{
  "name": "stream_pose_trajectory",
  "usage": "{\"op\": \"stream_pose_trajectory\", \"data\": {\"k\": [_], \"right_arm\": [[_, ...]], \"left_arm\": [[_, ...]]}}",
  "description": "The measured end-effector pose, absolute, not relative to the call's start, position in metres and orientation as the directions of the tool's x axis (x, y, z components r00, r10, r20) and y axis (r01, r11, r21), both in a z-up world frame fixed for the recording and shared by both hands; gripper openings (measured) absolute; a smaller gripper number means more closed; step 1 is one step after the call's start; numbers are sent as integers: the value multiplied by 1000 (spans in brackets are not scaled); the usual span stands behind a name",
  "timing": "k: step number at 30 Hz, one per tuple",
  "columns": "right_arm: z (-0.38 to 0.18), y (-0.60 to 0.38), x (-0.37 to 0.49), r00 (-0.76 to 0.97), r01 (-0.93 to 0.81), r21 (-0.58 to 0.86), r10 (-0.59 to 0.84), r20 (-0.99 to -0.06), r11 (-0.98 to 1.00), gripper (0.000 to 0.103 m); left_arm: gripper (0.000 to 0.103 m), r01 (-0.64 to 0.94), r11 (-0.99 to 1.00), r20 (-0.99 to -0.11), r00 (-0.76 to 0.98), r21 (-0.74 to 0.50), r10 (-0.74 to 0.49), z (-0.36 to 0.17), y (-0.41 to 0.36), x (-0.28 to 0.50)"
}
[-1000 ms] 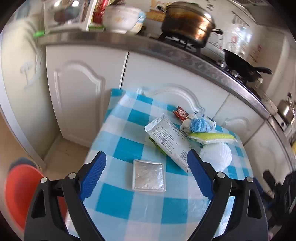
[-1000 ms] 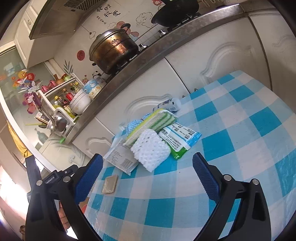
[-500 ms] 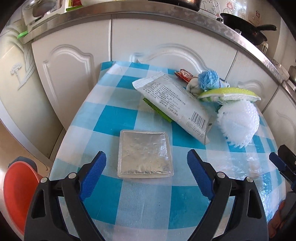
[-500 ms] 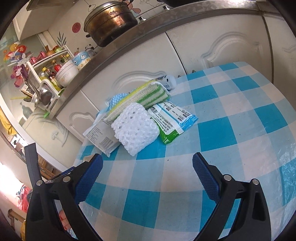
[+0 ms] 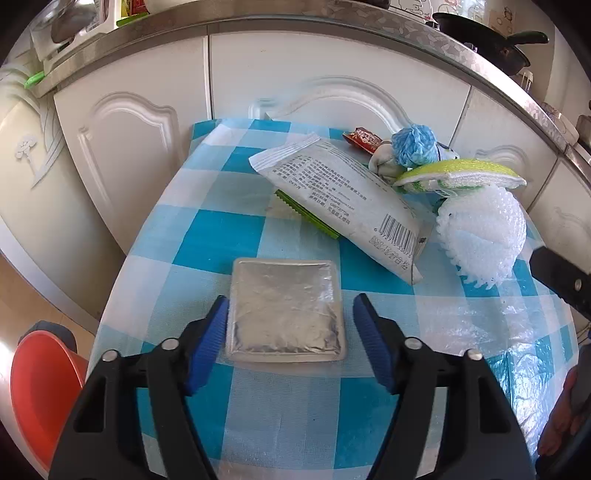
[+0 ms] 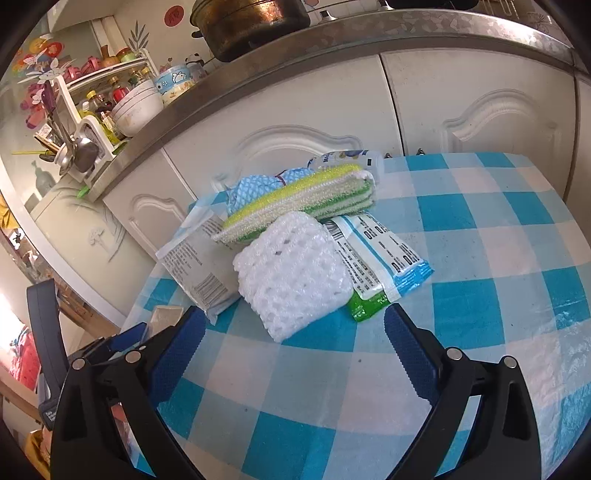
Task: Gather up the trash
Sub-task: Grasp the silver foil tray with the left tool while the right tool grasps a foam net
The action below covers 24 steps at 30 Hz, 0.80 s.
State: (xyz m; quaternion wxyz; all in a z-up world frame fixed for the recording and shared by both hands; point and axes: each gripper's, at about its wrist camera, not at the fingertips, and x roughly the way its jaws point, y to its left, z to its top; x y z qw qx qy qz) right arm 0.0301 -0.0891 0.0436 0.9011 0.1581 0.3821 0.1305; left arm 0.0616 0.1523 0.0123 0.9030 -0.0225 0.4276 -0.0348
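A flat square silver foil packet (image 5: pixel 286 309) lies on the blue checked tablecloth (image 5: pixel 207 243). My left gripper (image 5: pixel 289 334) is open, its blue pads either side of the packet's near half, close to its edges. Behind lies a pile of trash: a white printed wrapper (image 5: pixel 340 201), a white foam net (image 5: pixel 482 236), a yellow-green sponge cloth (image 5: pixel 461 173), a blue puff (image 5: pixel 413 142) and a red sachet (image 5: pixel 364 138). My right gripper (image 6: pixel 293 341) is open and empty, just in front of the foam net (image 6: pixel 293 275), with a blue-white wrapper (image 6: pixel 384 258) beside it.
White cabinet doors (image 5: pixel 295 74) and a steel counter edge (image 6: pixel 295 48) stand right behind the table. An orange bucket (image 5: pixel 40 387) sits on the floor at the left. A pot (image 6: pixel 251 22) and dish rack (image 6: pixel 92 122) stand on the counter.
My left gripper has moved forward and down so its pads now flank the foil packet, and its jaws have narrowed. My right gripper has moved closer to the foam net.
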Motion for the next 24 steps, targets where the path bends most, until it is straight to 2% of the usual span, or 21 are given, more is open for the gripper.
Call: {"op": "stream_pose_trajectory", "data": {"k": [12, 13, 14, 15, 20, 24], "right_arm": [[41, -65, 55, 681, -169, 246, 294, -671, 954, 94], [41, -64, 54, 681, -171, 235, 287, -673, 957, 92], [41, -62, 54, 680, -173, 230, 285, -675, 958, 77], [40, -61, 54, 677, -169, 224, 279, -681, 960, 70], [38, -64, 47, 678, -148, 234, 270, -684, 961, 59], [41, -69, 34, 691, -127, 253, 269, -671, 959, 54]], "left_arm": [[63, 61, 993, -764, 635, -97, -114, 13, 154, 57], [63, 62, 993, -764, 635, -101, -117, 12, 154, 56], [63, 63, 993, -763, 635, -104, -120, 12, 155, 55], [63, 66, 992, -763, 634, -106, -124, 12, 155, 54], [63, 71, 990, -764, 631, -120, -138, 13, 154, 48], [63, 78, 989, -764, 628, -129, -149, 13, 154, 41]]}}
